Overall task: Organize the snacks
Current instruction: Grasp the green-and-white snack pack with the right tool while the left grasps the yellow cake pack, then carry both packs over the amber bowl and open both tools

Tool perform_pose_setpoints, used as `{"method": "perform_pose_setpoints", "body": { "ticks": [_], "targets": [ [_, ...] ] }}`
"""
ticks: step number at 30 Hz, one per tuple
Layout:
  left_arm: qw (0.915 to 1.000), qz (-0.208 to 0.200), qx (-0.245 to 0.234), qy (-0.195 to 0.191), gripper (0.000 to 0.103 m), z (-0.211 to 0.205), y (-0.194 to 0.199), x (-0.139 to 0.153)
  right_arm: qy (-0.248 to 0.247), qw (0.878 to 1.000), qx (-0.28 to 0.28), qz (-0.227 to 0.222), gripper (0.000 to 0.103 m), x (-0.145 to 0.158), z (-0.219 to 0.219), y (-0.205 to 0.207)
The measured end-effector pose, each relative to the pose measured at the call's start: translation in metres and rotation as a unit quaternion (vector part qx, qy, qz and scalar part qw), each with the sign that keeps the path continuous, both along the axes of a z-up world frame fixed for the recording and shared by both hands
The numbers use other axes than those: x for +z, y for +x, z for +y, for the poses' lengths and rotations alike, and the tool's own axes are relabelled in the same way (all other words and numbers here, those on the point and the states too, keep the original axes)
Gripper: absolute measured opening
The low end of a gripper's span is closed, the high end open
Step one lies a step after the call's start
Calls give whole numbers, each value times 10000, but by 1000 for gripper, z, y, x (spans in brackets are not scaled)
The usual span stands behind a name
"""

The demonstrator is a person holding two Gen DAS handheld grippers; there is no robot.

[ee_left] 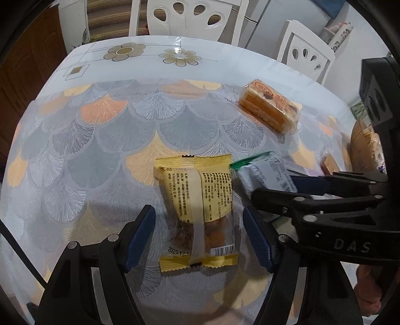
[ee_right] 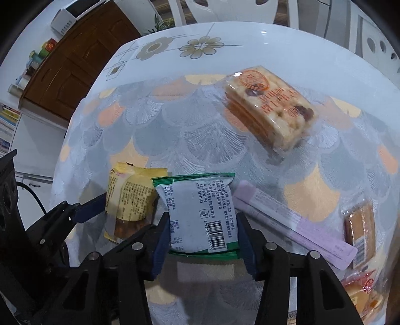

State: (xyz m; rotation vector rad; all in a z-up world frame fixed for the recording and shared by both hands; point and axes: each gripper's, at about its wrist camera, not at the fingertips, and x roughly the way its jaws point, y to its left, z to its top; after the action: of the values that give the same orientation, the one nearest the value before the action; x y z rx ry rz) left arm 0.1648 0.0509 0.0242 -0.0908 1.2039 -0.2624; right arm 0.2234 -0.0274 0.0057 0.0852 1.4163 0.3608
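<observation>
A yellow snack packet [ee_left: 197, 212] lies face down on the patterned tablecloth, between the open fingers of my left gripper [ee_left: 200, 237]; the pads stand a little apart from its sides. It also shows in the right wrist view [ee_right: 130, 197]. My right gripper [ee_right: 202, 232] is shut on a white-and-green snack packet [ee_right: 200, 212] just right of the yellow one; it shows in the left wrist view [ee_left: 265, 175] too. A clear-wrapped orange pastry block [ee_right: 270, 110] lies farther back right.
A long purple packet [ee_right: 295, 225] lies right of the green one, with a small cracker pack [ee_right: 360, 230] and a red-printed pastry pack [ee_right: 365, 292] at the right edge. White chairs [ee_left: 195, 17] stand behind the table [ee_left: 140, 45]. A wooden cabinet [ee_right: 75, 60] is at the left.
</observation>
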Motion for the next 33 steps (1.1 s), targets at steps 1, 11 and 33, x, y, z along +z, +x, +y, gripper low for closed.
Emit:
{"method": "perform_pose_setpoints", "body": {
  "ticks": [1,11,33],
  "targets": [
    [10000,-9,-5,31,69,-1,0,0,8,10000,-38,14,49,0,-4,-2],
    [9998,-154,59,137,44,0,-1,-1,115,9988,-468,99,49,14,-52,-37],
    [9957,-737,-559,22,39,-87,-53,86,555,9927,-1067,65,49,68,-143,-135]
  ]
}}
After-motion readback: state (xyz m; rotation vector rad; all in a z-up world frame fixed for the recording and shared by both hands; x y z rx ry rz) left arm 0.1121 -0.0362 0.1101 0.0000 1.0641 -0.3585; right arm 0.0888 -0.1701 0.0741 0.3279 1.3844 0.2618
